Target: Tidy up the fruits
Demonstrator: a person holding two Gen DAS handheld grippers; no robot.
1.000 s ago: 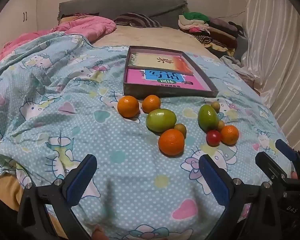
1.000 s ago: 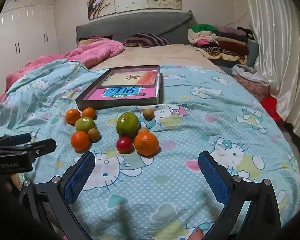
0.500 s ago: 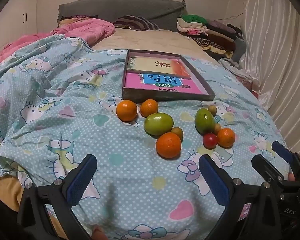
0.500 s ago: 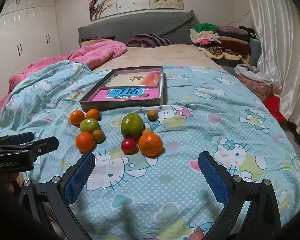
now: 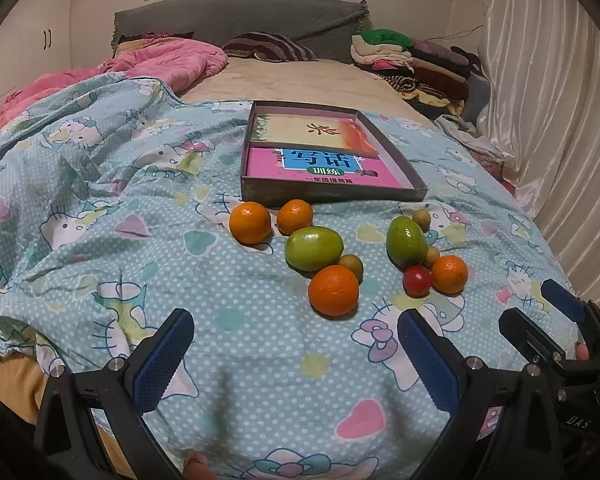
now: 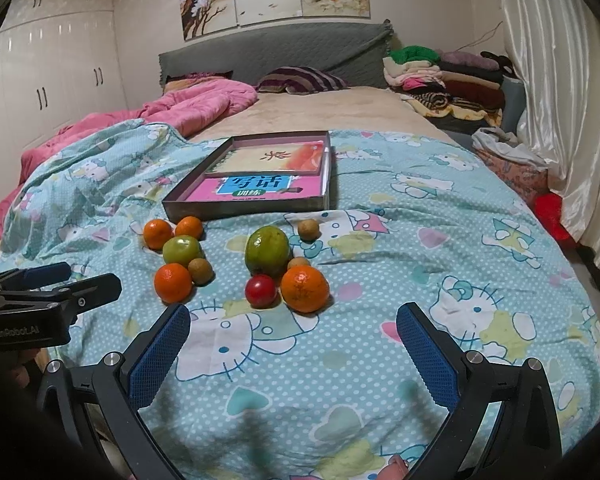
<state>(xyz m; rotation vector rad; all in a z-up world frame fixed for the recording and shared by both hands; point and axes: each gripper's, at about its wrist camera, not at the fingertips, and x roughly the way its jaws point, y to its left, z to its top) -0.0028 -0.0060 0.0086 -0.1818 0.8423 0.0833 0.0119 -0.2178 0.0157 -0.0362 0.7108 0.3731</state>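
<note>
- My left gripper (image 5: 292,360) and right gripper (image 6: 292,354), both spread wide and empty, have edged closer to the fruit.
- Nearest orange (image 5: 333,290) lies just ahead, near of the tray (image 5: 332,194); nothing sorted yet.

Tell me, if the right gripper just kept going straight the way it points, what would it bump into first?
Probably the nearest fruit. The right gripper is open and aimed over bare blanket toward the red fruit and the orange beside it. Depth is hard to judge; it could touch the blanket first.
</note>
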